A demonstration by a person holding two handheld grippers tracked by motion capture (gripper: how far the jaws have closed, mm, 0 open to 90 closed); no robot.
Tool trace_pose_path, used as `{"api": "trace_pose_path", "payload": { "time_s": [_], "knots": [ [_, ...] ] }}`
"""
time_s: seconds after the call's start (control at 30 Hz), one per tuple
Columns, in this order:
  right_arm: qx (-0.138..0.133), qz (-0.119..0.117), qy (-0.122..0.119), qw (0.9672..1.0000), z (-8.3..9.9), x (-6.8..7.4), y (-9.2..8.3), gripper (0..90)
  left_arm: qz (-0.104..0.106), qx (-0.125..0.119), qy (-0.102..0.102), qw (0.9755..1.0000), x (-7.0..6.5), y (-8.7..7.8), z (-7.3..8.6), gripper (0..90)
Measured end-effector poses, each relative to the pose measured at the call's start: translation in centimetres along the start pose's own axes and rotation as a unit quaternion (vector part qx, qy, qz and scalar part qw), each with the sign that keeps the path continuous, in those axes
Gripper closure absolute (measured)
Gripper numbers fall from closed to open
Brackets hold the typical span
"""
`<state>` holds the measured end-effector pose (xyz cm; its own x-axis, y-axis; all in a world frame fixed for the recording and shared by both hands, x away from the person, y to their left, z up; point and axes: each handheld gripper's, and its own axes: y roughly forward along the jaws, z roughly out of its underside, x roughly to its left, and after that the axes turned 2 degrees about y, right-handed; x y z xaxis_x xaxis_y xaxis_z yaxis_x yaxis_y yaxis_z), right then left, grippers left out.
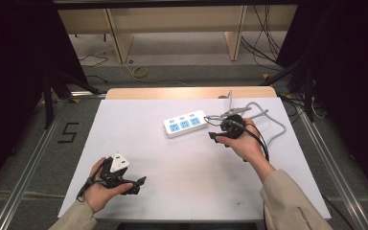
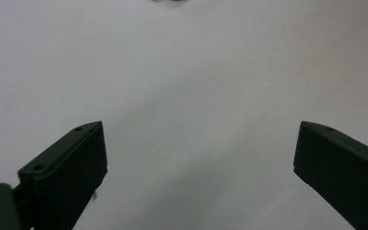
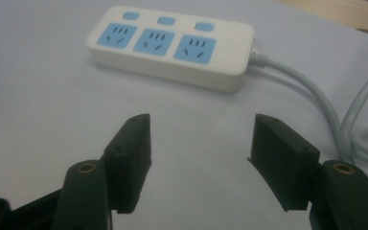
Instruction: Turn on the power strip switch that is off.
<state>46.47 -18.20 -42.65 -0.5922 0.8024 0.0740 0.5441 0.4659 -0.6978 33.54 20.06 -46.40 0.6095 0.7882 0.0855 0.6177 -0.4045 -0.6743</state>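
A white power strip [image 1: 185, 123] with three blue sockets lies near the middle of the white table, angled slightly; it sits just ahead of the jaws in the right gripper view [image 3: 172, 45]. Its grey cable [image 1: 274, 122] loops off to the right [image 3: 316, 96]. My right gripper [image 1: 215, 138] is just right of the strip and points left toward it, a short gap away. Its jaws stand open with nothing between them [image 3: 199, 139]. My left gripper [image 1: 140, 186] rests low near the front left of the table, open and empty over bare surface [image 2: 199, 143].
The white table top [image 1: 182, 172] has a wooden strip [image 1: 191, 92] along its far edge. Metal rails run along the floor on both sides, and shelving and loose cables stand beyond the table.
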Motion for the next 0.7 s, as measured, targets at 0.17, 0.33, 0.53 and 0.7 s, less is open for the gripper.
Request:
{"api": "trace_pose_path", "payload": {
  "time_s": [0.17, 0.33, 0.53, 0.7],
  "knots": [
    [-0.016, -0.015, -0.005, 0.9998, 2.5, 0.2, -1.9, 37.2, 0.0, -0.001, 0.0, 1.0, 0.0, 0.0, 0.0, 4.0],
    [-0.03, -0.022, -0.007, 0.9993, 4.6, 0.5, -3.7, 35.6, 0.0, -0.001, 0.0, 1.0, 0.0, 0.0, 0.0, 4.0],
    [-0.054, -0.025, 0.01, 0.9982, 7.4, 0.7, -6.1, 34.3, 0.0, 0.001, 0.001, 1.0, -0.1, -0.1, 0.0, 4.0],
    [-0.064, -0.019, 0.027, 0.9974, 9.6, 0.8, -7.8, 33.0, 0.004, 0.002, 0.001, 1.0, -0.3, -0.1, 0.0, 3.9]
  ]
}}
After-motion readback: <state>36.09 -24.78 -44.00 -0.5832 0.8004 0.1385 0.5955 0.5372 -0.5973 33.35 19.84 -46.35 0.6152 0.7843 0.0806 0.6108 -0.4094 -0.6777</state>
